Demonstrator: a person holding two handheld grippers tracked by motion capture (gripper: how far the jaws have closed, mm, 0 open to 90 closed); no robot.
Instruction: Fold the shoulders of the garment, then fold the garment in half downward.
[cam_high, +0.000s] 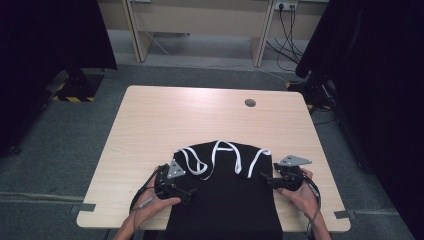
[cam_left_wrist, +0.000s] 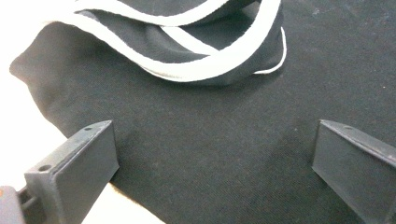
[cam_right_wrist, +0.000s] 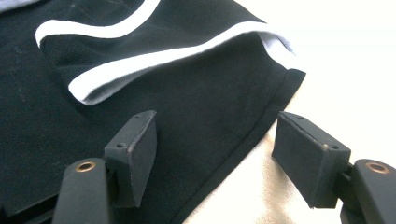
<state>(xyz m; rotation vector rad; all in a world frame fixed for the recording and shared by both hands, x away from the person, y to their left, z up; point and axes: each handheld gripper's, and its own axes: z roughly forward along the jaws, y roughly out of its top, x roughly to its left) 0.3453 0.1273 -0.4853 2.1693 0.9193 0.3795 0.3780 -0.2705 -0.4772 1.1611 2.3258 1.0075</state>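
A black garment (cam_high: 225, 195) with white trim (cam_high: 222, 155) lies on the near half of the wooden table (cam_high: 210, 115), hanging over its front edge. My left gripper (cam_high: 187, 191) hovers at the garment's left edge, jaws wide apart over black cloth (cam_left_wrist: 210, 140). My right gripper (cam_high: 265, 179) sits at the garment's right edge, open, its jaws straddling the hemmed border (cam_right_wrist: 233, 158). In the left gripper view the folded white-trimmed part (cam_left_wrist: 196, 51) lies just beyond the jaws. Nothing is held between either pair.
A round cable hole (cam_high: 250, 103) is in the table's far right part. Dark curtains stand at both sides, and a wooden desk (cam_high: 200, 25) with cables (cam_high: 290, 35) stands behind.
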